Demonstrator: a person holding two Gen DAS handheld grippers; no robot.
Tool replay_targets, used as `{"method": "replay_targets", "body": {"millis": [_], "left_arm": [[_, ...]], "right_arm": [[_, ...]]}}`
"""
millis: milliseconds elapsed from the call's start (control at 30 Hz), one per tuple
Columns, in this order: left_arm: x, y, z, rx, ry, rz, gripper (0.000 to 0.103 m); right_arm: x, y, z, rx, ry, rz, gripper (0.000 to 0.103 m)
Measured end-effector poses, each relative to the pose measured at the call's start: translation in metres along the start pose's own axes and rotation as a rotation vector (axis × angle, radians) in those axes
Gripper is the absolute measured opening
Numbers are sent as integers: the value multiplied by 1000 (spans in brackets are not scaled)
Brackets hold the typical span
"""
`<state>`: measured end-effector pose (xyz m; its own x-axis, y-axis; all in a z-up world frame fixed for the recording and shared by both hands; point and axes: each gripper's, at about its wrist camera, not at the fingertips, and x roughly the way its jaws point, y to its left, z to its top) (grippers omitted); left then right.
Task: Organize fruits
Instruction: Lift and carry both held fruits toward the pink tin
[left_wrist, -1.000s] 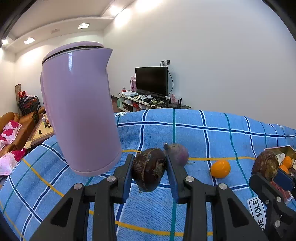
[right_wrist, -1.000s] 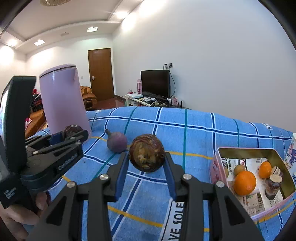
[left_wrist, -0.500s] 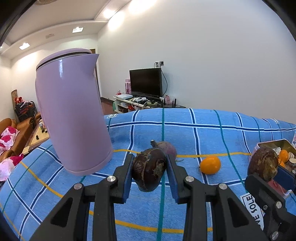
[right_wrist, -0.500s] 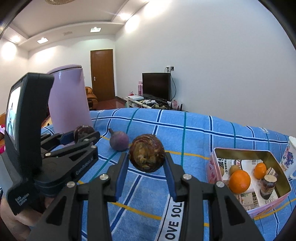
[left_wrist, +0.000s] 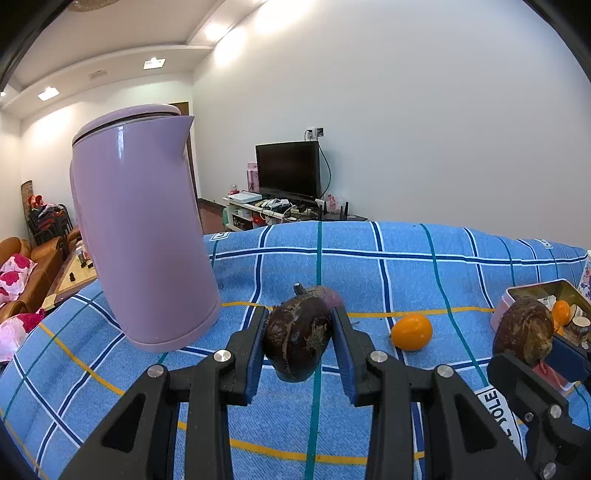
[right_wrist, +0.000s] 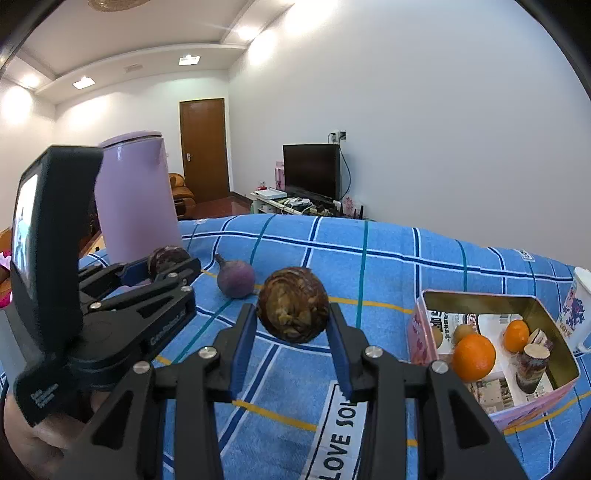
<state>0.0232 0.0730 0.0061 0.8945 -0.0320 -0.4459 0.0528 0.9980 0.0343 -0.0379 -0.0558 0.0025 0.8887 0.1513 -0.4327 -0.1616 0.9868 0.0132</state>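
**Two bulbs held aloft, tin off to the right**

Left wrist view, from the left edge: lilac kettle (left_wrist: 142, 229) standing on the blue checked cloth (left_wrist: 406, 266), filling the left half of the frame. At centre, left gripper (left_wrist: 298, 345) clenched on a dark bulb (left_wrist: 297, 341), pads pressing both flanks, bulb clear of the cloth. Just behind it, partly hidden, a purple bulb (left_wrist: 330, 295) lying on the cloth. Right of centre, a loose orange (left_wrist: 412, 331) on the cloth, untouched. At the right edge, the tin's (left_wrist: 535, 291) near corner, with the other held piece in front of it.

Right wrist view, from the left edge: the left tool with its dark bulb, kettle behind. At centre, right gripper (right_wrist: 292, 332) grasping a brown scaly bulb (right_wrist: 292, 304), likewise lifted. At lower right, the open tin, paper-lined, holding two oranges (right_wrist: 473, 356) and some smaller pieces; mug (right_wrist: 576, 314) just beyond its far corner.

Relation governing the drop: tin lying to the right of both sets of fingers and lower in frame, right gripper plainly nearer, left gripper well apart from it across the cloth. Probably right-hand delivery first, then left. Free room in the tin mostly toward its near-left end. Both bulbs roundish, no clear long axis to align
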Motion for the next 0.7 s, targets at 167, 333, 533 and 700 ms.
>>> {"method": "replay_targets", "body": {"millis": [167,333,533,700], "left_arm": [[-3,-4,-1,2,-8,-3,37],[-9,-9,-3,13,-19,-8,37],[-13,-10,-4,13,-32,-10,37],[-17,-12,-5,8,-38,-3,37]], "right_arm": [[-5,0,-1,-18,-17,-12,41],[-9,-2,-2,-19,-21,-20,41],[-15,-7,-4,-27,-29,-28,42],[-19,-10,-5,-37,-37,-33,42]]}}
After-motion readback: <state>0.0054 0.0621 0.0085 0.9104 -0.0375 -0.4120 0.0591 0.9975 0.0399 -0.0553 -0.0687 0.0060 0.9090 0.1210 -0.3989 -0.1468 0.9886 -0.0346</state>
